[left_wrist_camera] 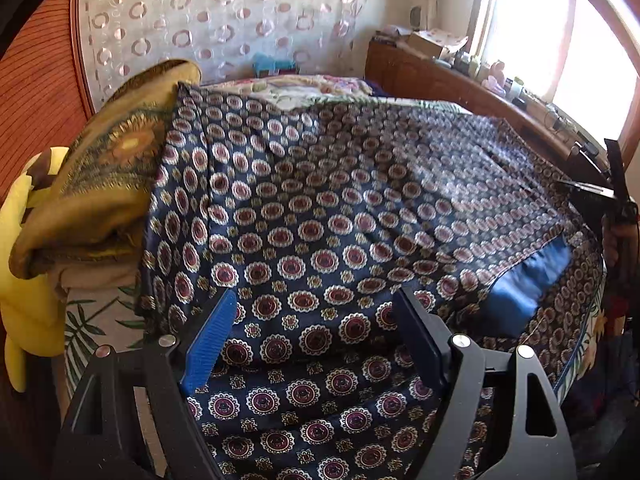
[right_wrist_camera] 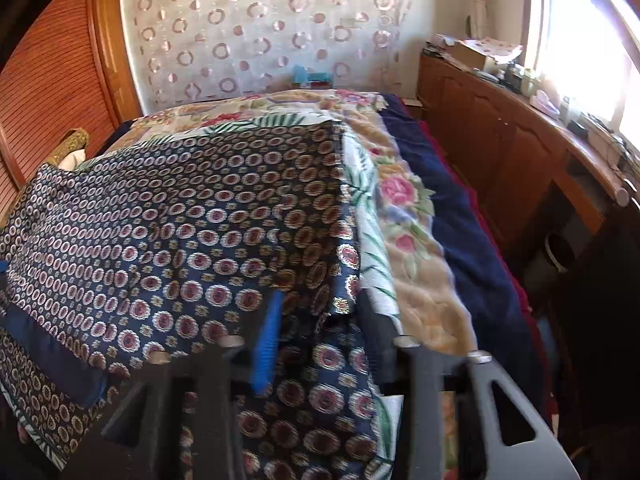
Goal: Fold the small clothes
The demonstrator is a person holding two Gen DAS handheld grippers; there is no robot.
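A navy cloth (left_wrist_camera: 320, 200) printed with red and white medallions lies spread over the bed, with a plain blue band (left_wrist_camera: 528, 280) near its right end. My left gripper (left_wrist_camera: 316, 320) hangs just above the cloth's near part, jaws wide open and nothing gripped. The right gripper's black body (left_wrist_camera: 614, 196) shows at that view's right edge. In the right wrist view the same cloth (right_wrist_camera: 180, 220) fills the left half. My right gripper (right_wrist_camera: 320, 320) straddles its raised near-right corner (right_wrist_camera: 344, 280), jaws narrowed. Fabric sits loosely between the fingers and the picture is blurred.
A pile of folded yellow-brown cloths (left_wrist_camera: 100, 200) sits at the cloth's left end, beside a yellow item (left_wrist_camera: 24, 280). Beneath are a floral bedcover (right_wrist_camera: 400, 200) and a navy blanket (right_wrist_camera: 460, 220). A wooden cabinet (right_wrist_camera: 500, 140) with clutter runs under the window on the right.
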